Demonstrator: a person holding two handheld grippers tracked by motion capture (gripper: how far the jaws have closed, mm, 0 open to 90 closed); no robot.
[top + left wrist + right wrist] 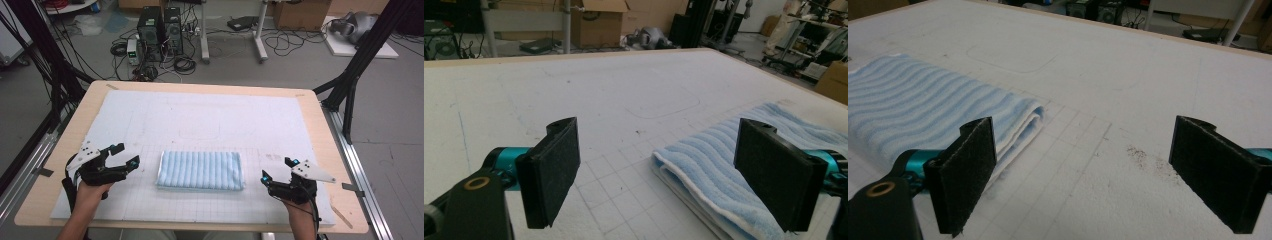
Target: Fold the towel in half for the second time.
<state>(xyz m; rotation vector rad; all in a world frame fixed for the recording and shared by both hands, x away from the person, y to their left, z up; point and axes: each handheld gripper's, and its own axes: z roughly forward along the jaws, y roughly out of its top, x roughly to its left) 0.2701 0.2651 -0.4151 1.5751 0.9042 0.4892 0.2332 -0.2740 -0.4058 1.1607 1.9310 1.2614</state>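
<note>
Flanking one folded towel (pixel 200 170), two grippers

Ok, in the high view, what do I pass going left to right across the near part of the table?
Left hand-held gripper, jaws open and holding nothing → folded blue towel lying flat on the white mat → right hand-held gripper, jaws also open and holding nothing.

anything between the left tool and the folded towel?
Nothing: bare gridded mat separates the open left tool from the folded towel, clearest in the high view.
</note>
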